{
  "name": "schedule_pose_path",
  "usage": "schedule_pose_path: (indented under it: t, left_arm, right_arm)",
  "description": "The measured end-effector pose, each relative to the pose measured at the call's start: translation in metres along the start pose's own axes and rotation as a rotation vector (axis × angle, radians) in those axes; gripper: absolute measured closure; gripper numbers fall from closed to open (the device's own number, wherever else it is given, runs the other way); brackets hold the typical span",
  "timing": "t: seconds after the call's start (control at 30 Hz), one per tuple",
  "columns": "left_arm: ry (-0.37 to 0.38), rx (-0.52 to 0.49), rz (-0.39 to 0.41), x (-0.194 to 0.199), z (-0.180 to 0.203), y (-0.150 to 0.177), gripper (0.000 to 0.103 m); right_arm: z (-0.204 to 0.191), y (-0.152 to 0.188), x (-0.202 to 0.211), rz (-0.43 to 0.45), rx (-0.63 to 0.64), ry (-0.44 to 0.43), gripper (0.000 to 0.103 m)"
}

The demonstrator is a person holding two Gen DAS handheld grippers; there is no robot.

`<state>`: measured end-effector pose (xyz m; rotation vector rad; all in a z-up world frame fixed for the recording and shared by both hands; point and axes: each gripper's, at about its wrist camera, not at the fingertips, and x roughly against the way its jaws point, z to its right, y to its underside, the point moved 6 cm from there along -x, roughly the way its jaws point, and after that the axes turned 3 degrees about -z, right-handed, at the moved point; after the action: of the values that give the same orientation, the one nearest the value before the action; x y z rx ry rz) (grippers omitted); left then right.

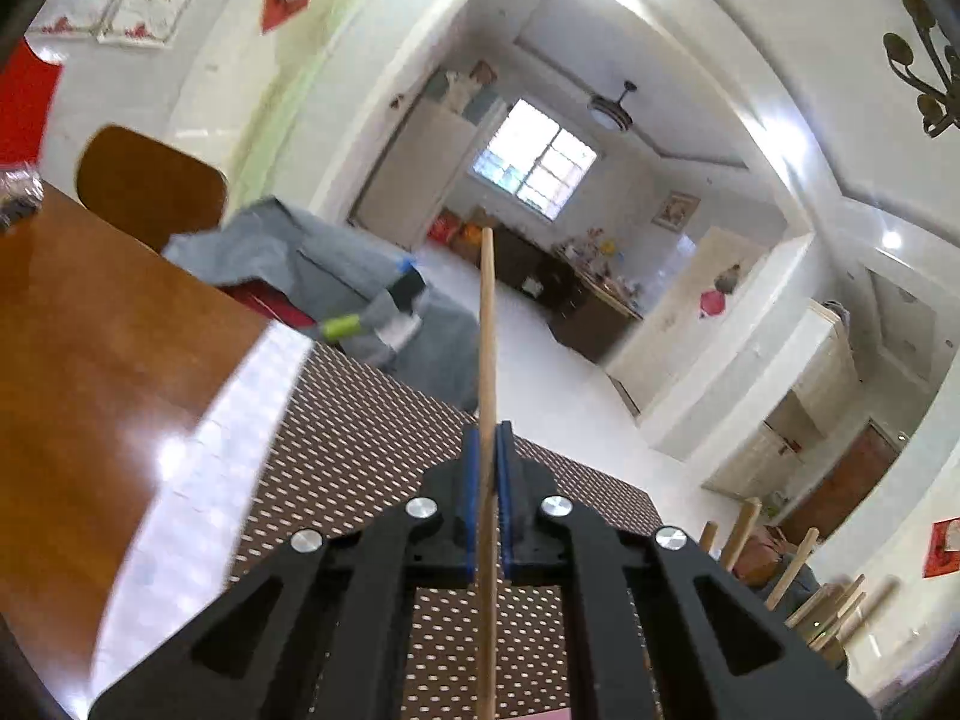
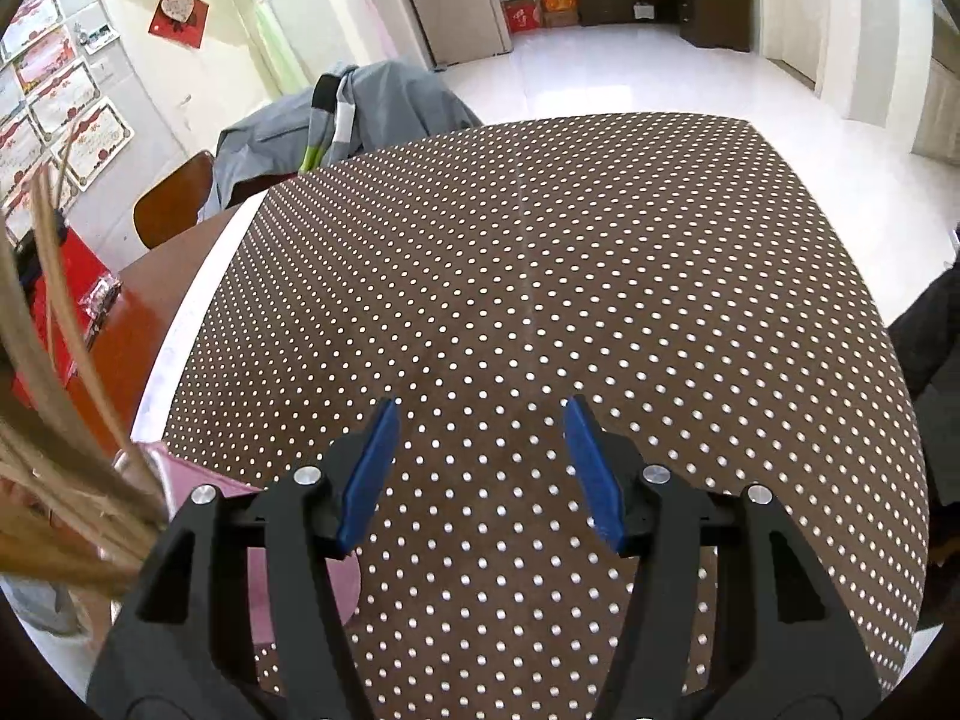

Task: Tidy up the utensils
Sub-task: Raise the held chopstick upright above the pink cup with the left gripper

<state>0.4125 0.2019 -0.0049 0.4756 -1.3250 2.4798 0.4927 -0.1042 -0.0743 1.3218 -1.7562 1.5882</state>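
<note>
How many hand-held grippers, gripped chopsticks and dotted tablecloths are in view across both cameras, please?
Hand-held grippers: 2, the left hand-held gripper and the right hand-held gripper
Gripped chopsticks: 1, the chopstick
Dotted tablecloths: 1, the dotted tablecloth
Total: 4

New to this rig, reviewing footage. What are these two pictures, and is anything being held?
No robot here: a person carries a two-finger gripper in each hand, each with a fisheye camera looking along its fingers. The left wrist view shows the left gripper shut on one wooden chopstick, raised above the dotted tablecloth. The right wrist view shows the right gripper open and empty over the same cloth. At its left edge, blurred, a bundle of chopsticks stands beside something pink.
</note>
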Motion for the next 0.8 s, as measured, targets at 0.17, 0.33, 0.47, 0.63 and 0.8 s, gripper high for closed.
schedule_pose_path:
  t: [0.17,0.33,0.47,0.63,0.8]
  left_arm:
    - [-0.068,-0.063,0.112,0.049,0.002,-0.008,0.098]
    - [-0.106,-0.135,0.22,0.107,0.012,-0.003,0.098]
    - [-0.087,-0.195,0.318,0.152,0.03,0.007,0.098]
    - [-0.022,-0.264,0.409,0.189,0.059,0.025,0.098]
    - [0.022,-0.307,0.489,0.202,0.082,0.042,0.098]
  right_arm:
    - [-0.002,0.011,0.02,0.019,0.0,0.007,0.046]
    - [-0.009,0.028,0.047,0.042,-0.001,-0.005,0.046]
    - [-0.017,0.045,0.07,0.061,0.006,-0.023,0.046]
    - [-0.031,0.062,0.088,0.075,0.021,-0.048,0.046]
    - [-0.036,0.078,0.099,0.088,0.036,-0.078,0.046]
